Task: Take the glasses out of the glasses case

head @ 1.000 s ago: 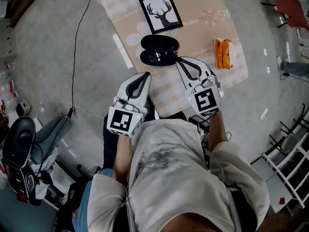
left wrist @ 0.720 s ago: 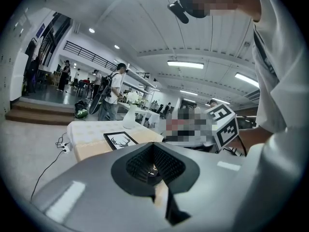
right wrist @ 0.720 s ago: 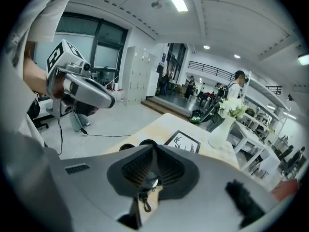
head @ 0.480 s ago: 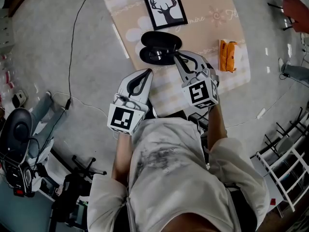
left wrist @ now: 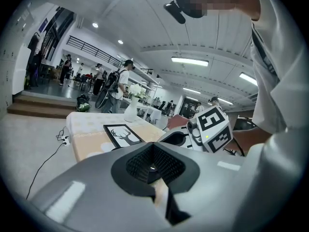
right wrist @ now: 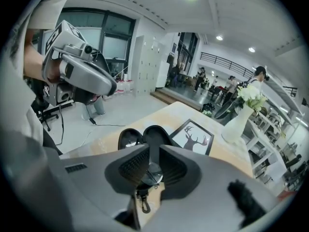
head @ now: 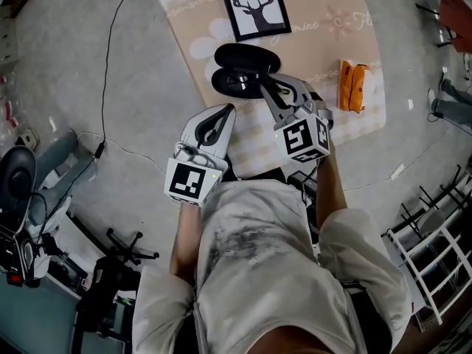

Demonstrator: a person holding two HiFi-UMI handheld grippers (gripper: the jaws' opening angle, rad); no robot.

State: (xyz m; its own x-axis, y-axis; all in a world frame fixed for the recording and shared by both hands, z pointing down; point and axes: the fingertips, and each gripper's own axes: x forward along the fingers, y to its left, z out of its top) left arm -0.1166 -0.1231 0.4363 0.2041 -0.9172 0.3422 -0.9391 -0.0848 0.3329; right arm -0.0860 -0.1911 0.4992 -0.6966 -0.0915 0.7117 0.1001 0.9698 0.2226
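Black glasses case lies open in two oval halves, glasses in the nearer half. My right gripper hovers there, jaws slightly apart; my left gripper is pressed together, empty.

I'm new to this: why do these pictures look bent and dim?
Head view: dim, flat light; the open glasses case reads mostly black. Left gripper view: fisheye circle, black corners, glaring ceiling lights, the left gripper looming large. Right gripper view: same bending; the white vase nearly washes out.

The black oval glasses case lies open on the beige tabletop, both halves flat. The glasses rest inside its nearer half.
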